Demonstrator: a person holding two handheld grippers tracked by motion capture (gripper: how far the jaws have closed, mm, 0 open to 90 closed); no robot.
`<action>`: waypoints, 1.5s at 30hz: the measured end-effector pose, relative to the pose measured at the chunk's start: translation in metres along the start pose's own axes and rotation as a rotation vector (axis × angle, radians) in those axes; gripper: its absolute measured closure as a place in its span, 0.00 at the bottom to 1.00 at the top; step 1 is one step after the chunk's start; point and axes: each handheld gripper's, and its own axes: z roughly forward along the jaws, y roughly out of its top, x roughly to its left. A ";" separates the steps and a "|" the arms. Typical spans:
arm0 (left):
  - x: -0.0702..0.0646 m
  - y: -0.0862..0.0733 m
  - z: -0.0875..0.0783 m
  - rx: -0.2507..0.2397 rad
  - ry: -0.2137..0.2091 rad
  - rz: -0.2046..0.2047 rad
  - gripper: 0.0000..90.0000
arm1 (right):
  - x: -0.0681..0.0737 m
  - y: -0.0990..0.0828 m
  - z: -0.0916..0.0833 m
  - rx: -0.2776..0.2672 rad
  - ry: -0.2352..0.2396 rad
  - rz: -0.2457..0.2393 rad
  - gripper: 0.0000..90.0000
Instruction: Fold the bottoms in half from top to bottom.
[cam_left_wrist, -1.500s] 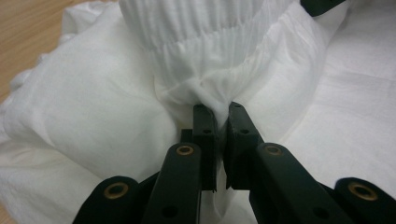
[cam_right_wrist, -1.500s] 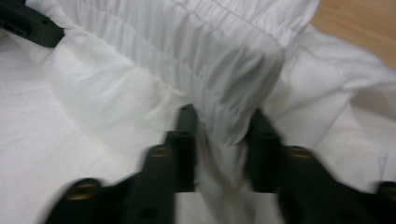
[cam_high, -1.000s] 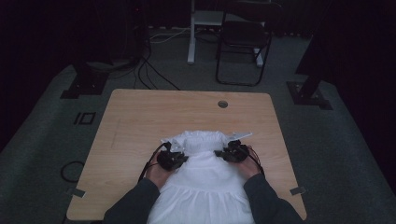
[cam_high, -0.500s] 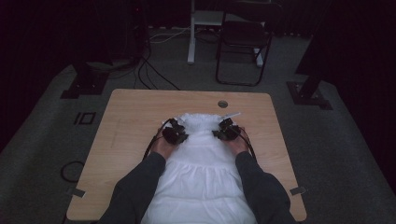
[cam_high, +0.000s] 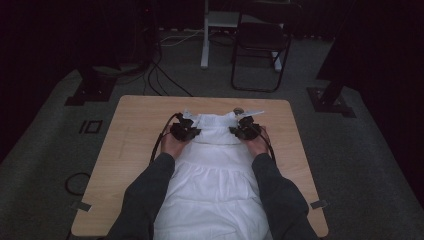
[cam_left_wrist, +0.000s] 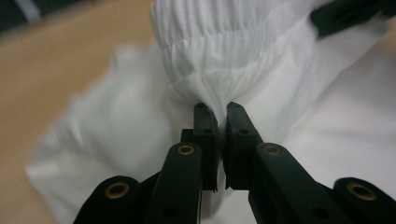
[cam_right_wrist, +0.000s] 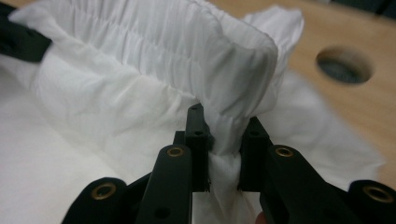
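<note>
Both grippers (cam_high: 185, 131) (cam_high: 244, 131) pinching white garment (cam_high: 215, 170) on table (cam_high: 135, 120).

White gathered-cloth garment (cam_high: 215, 170) lies along the middle of the light wooden counter (cam_high: 130, 145), hem at near edge. Left gripper (cam_high: 186, 131) sits at its far-left corner, right gripper (cam_high: 244, 131) at far-right. Round cable hole (cam_right_wrist: 344, 64) just beyond; black folding chair (cam_high: 260, 45) behind the counter.

garment (cam_high: 212, 200): hem cut off by bottom edge | table (cam_left_wrist: 56, 70): blurred
</note>
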 end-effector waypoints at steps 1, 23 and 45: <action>-0.004 0.006 -0.012 -0.039 -0.001 0.017 0.95 | 0.000 0.003 -0.010 -0.025 0.009 -0.004 0.87; -0.092 -0.085 -0.056 0.117 -0.099 0.158 0.94 | 0.072 -0.078 -0.094 0.049 0.117 -0.112 0.87; -0.020 -0.049 0.025 0.217 0.067 0.117 0.93 | 0.030 -0.040 0.014 0.161 -0.002 -0.044 0.85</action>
